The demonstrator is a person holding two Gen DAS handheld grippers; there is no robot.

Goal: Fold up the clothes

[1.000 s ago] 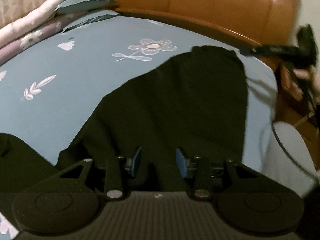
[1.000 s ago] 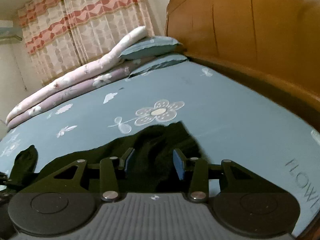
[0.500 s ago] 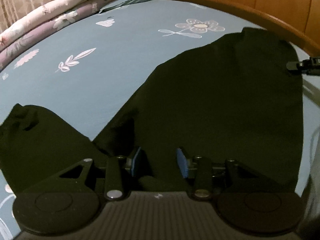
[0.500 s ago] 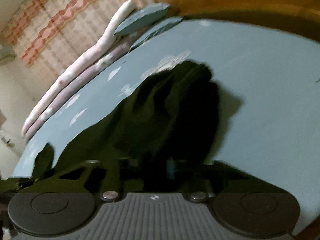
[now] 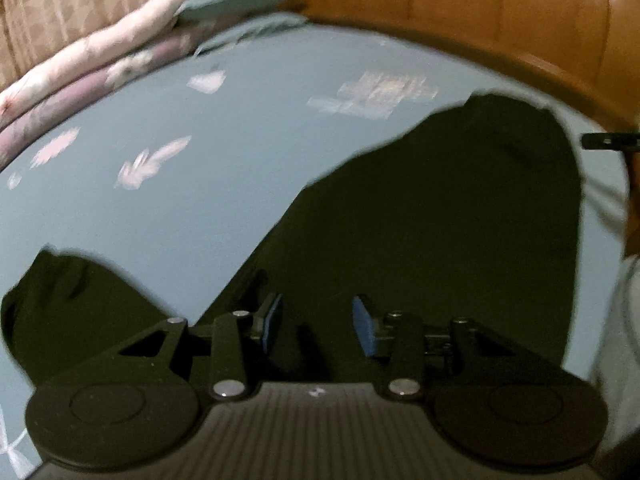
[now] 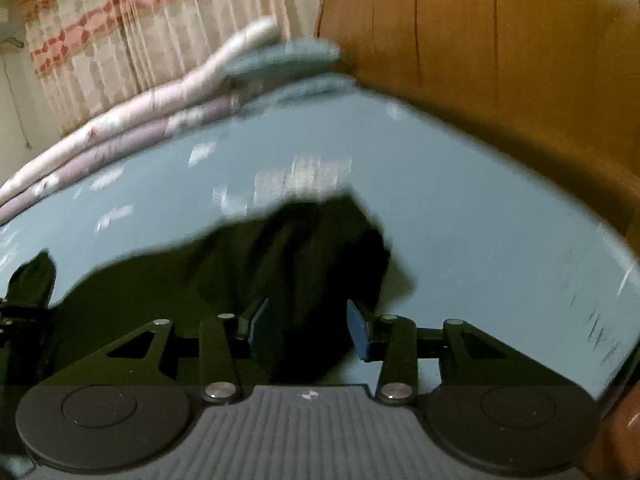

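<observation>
A black garment (image 5: 440, 220) lies spread on the blue flowered bedsheet (image 5: 200, 200); a second dark part of it (image 5: 72, 304) lies at the left. My left gripper (image 5: 316, 312) hovers low over its near edge with the blue pads apart, a soft fold of cloth rising between them but not pinched. In the right wrist view the garment's bunched end (image 6: 312, 248) lies under my right gripper (image 6: 306, 320), whose jaws are opening with cloth between them and clear of the pads. The right gripper's tip (image 5: 608, 141) shows at the left view's right edge.
A wooden headboard (image 6: 480, 60) runs close along the bed's far side. Folded pink quilts (image 6: 140, 120) and a blue pillow (image 6: 288, 56) are piled at the far left, in front of a patterned curtain (image 6: 140, 20). A light sleeve (image 5: 616, 340) fills the right edge.
The right gripper's jaws, shut over the garment's bunched end half a second ago, now stand apart. Both views have tilted down and back up. The left jaws keep the same gap.
</observation>
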